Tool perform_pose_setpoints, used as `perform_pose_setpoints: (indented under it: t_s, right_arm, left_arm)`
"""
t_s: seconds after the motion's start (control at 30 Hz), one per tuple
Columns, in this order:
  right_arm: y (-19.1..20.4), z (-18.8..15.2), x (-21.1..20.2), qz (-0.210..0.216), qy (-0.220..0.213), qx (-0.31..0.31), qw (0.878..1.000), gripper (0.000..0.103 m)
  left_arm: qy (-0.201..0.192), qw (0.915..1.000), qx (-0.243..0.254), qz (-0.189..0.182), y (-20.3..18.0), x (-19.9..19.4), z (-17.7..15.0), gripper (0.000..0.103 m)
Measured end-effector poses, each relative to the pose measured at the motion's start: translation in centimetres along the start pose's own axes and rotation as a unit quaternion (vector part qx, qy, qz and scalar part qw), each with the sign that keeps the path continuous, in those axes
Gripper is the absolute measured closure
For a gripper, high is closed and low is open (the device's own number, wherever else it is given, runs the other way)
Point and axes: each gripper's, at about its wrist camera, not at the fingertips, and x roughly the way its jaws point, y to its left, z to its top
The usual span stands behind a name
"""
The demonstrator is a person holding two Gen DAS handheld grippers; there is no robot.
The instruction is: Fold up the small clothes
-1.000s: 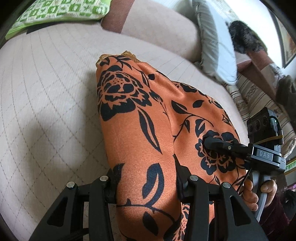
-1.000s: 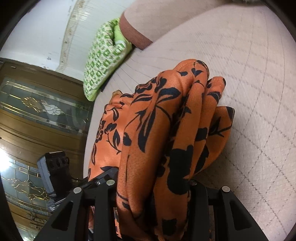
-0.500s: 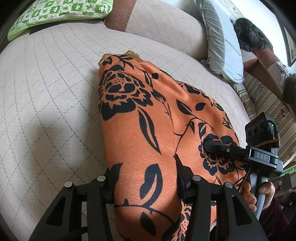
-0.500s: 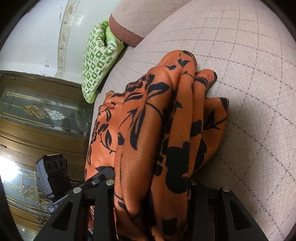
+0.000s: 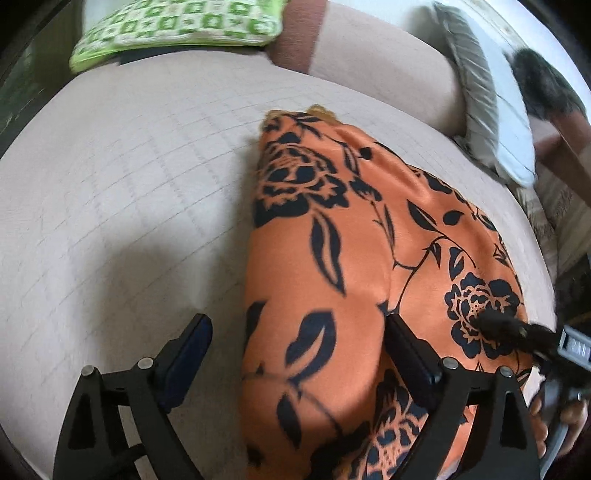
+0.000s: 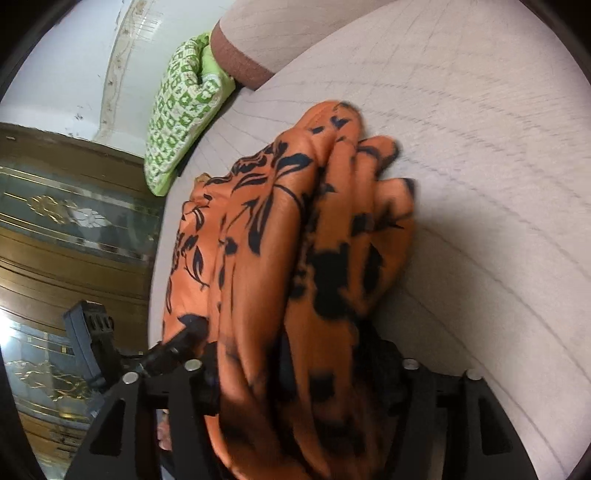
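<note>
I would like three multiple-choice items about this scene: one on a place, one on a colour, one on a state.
1. Where does the orange garment lie?
A. on the beige quilted cushion
B. on a wooden floor
C. in a basket

2. What colour is the garment's flower print?
A. white
B. black
C. green

3. How do the left gripper jaws stand?
A. pressed shut on the cloth
B. opening, one jaw clear of the cloth
C. out of view

Key: 1 A, quilted cushion shows all round it; 2 B, black roses and leaves; 3 B, a gap shows beside the cloth.

beige quilted sofa (image 5: 129, 221), green patterned cushion (image 5: 177, 26), ornate glass door (image 6: 66, 221)
</note>
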Motion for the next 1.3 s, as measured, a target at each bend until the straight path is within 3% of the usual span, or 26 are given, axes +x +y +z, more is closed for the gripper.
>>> perform_pose_setpoints:
  t_s: [0.17,0.23,0.43,0.57,0.6,0.73,0.83,0.93,1.07,1.23,1.3]
  right_arm:
    - [1.4,-1.9,-4.5,-0.035,-0.049,-0.055,0.997,0.035]
    - [3.2,-2.9,-6.7,-0.032,-0.081,-0.101,0.991,0.056]
    - [6.2,-4.9,-7.3,-0.001,-0.058,-0.150,0.987,0.061]
    - [4.5,-6.4,-4.7,-0.027,-0.010,-0.124,0.992,0.063]
    - [3.5,-6.4,-4.0,-0.039,-0.002,-0.109,0.993,0.070]
    - [1.4,-5.7,-4.4,-0.012,0.007,-0.054,0.998,0.071]
    - [2.9,-4.6,-5.9,-0.024,-0.007,-0.079,0.997,0.068]
    - [4.2,-2.7,-6.9,0.009,-0.033,-0.082,0.996,0.068]
    - [5.0,0.5,-5.7,0.009,-0.051,-0.076,0.996,0.068]
    - [3.4,4.7,-2.2,0.013,-0.072,-0.022,0.997,0.067]
    - [1.7,5.7,-0.7,-0.009,-0.072,-0.005,0.997,0.068]
  left_arm:
    - [-0.056,0.9945,0.032,0.083,-1.2,-4.1,-2.3,0.009]
    - [-0.075,0.9901,0.035,0.114,-1.3,-5.6,-3.5,0.009]
    - [-0.066,0.9790,0.039,0.189,-0.4,-6.6,-5.8,0.009]
    - [-0.044,0.9805,0.022,0.190,0.2,-5.5,-6.2,0.009]
    - [-0.035,0.9827,0.010,0.182,0.5,-5.2,-6.1,0.009]
    - [-0.010,0.9849,0.014,0.172,0.8,-5.4,-4.6,0.009]
    - [-0.042,0.9813,0.023,0.187,0.4,-7.0,-2.1,0.009]
    - [-0.065,0.9831,0.017,0.170,-0.2,-7.6,1.5,0.009]
    - [-0.057,0.9759,0.052,0.204,-2.3,-3.7,6.2,0.009]
    - [-0.007,0.9683,0.071,0.239,-2.7,1.8,7.5,0.009]
    - [0.004,0.9681,0.074,0.239,-2.4,3.1,7.4,0.009]
